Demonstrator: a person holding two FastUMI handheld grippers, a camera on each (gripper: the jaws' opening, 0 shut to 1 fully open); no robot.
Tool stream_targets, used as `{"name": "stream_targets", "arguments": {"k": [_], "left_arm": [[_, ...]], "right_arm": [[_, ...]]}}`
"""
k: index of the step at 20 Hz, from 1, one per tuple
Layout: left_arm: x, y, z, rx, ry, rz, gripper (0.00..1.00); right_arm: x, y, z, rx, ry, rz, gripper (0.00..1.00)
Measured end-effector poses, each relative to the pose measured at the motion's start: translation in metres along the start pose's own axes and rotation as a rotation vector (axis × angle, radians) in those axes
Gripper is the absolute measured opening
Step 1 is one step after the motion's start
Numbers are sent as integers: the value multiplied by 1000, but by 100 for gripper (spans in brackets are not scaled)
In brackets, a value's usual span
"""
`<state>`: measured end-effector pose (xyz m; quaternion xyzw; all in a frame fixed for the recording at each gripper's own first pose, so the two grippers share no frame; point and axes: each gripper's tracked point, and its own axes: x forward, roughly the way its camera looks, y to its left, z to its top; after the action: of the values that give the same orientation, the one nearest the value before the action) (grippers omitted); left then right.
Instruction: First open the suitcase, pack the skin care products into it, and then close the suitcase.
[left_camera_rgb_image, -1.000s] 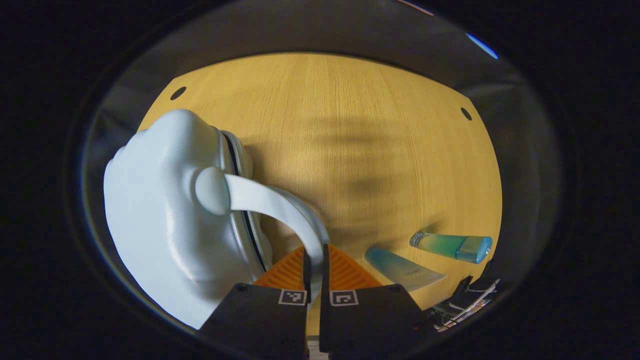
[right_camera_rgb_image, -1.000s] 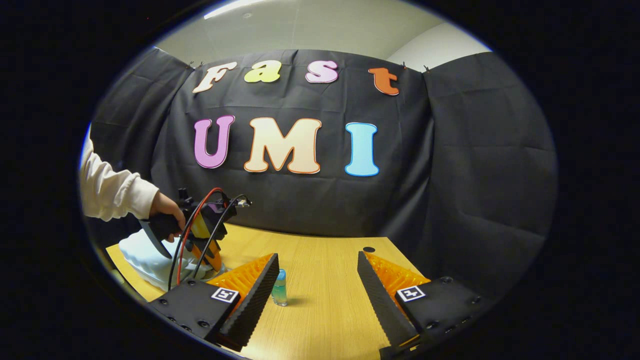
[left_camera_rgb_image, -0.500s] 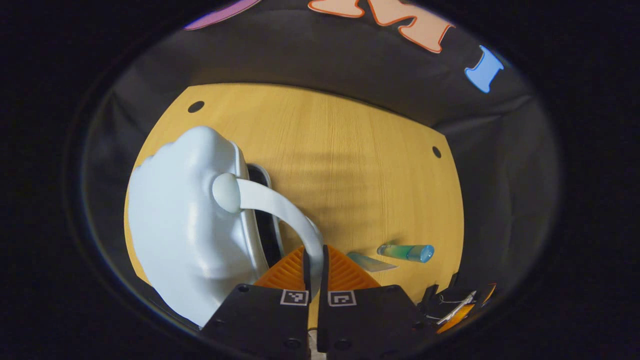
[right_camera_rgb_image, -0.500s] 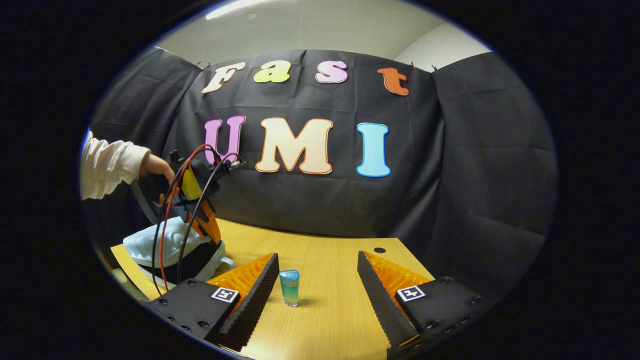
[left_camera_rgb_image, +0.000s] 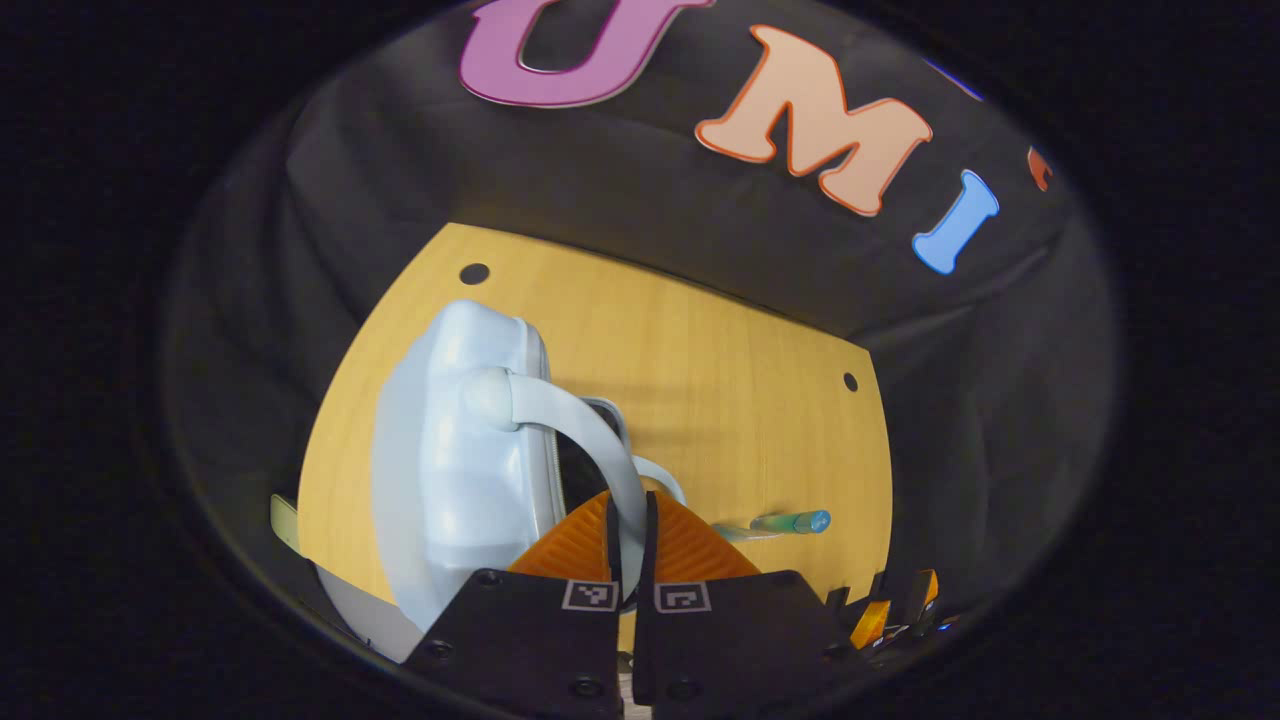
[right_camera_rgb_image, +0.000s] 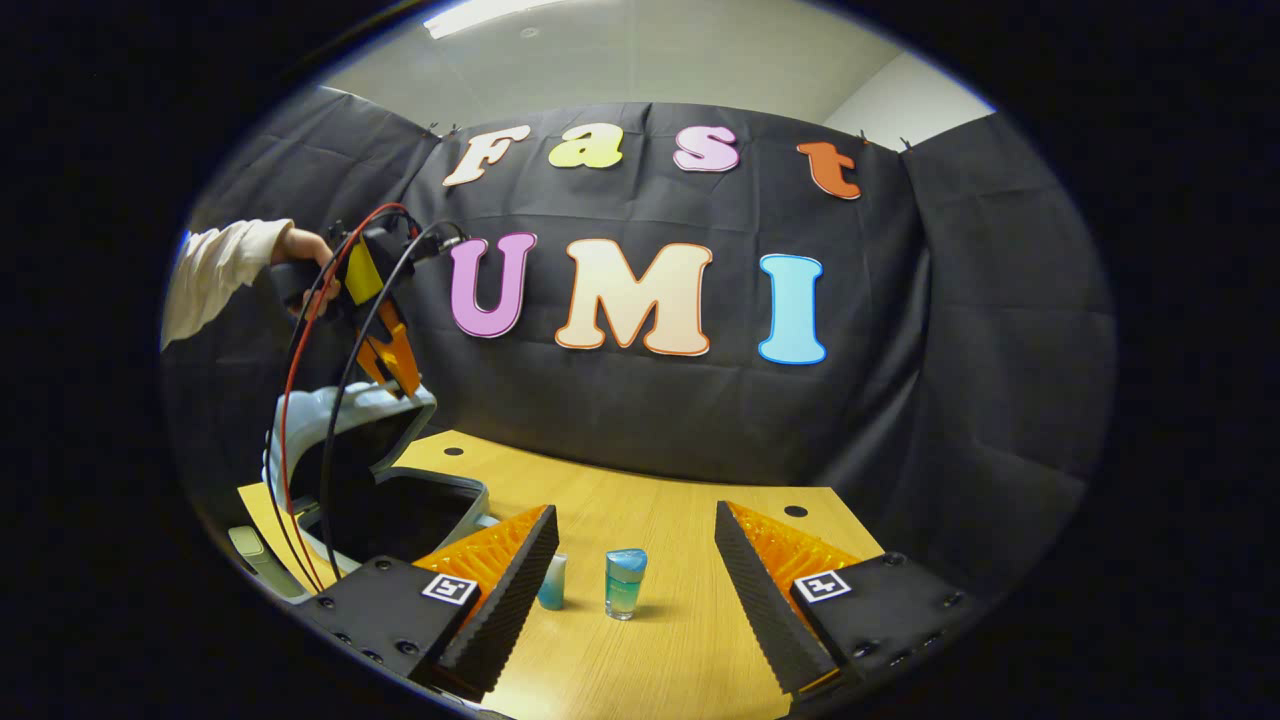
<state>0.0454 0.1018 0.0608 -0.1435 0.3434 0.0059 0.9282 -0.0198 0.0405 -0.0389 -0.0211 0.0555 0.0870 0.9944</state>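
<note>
Both fingers of your left gripper (left_camera_rgb_image: 627, 520) clamp the suitcase handle (left_camera_rgb_image: 585, 430), lid raised; your right gripper (right_camera_rgb_image: 632, 560) gapes wide, two skincare tubes (right_camera_rgb_image: 625, 583) just ahead.

Light source: you had a ceiling lamp (right_camera_rgb_image: 485, 14) lit overhead in the right gripper view.
Brightness: your table (left_camera_rgb_image: 720, 380) was well lit; cloth wall stayed dim.
Shadows: soft bands crossed the table.
Distortion: your edges bowed strongly.
Focus: mostly sharp.
</note>
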Motion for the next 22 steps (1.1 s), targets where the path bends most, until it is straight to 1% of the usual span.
{"name": "stream_targets", "arguments": {"k": [3,6,9,10,11,13,15,18,21,22], "left_arm": [[-38,49,23,-34,-67,61,0],[-65,104,27,-75,-105,132,0],[-83,151,21,-107,-131,209,0],[-90,164,16,-116,-138,230,2],[-94,176,11,-126,-140,249,0],[-103,204,1,-149,-143,291,0],[-104,231,-11,-178,-135,335,0],[-97,258,-26,-226,-127,375,0],[-89,285,-42,-238,-124,413,0],[-85,296,-50,-241,-121,428,0]], "right_arm": [[1,9,2,-8,-2,21,99],[4,19,3,-2,-2,41,99],[7,24,6,-23,-7,53,99],[9,25,7,-29,-11,55,99],[10,27,9,-31,-15,57,99],[13,31,11,-27,-19,60,99],[15,36,12,-20,-21,61,99],[17,46,11,-24,-17,64,100],[18,56,11,-15,-11,68,99],[18,57,11,-11,-13,64,100]]}}
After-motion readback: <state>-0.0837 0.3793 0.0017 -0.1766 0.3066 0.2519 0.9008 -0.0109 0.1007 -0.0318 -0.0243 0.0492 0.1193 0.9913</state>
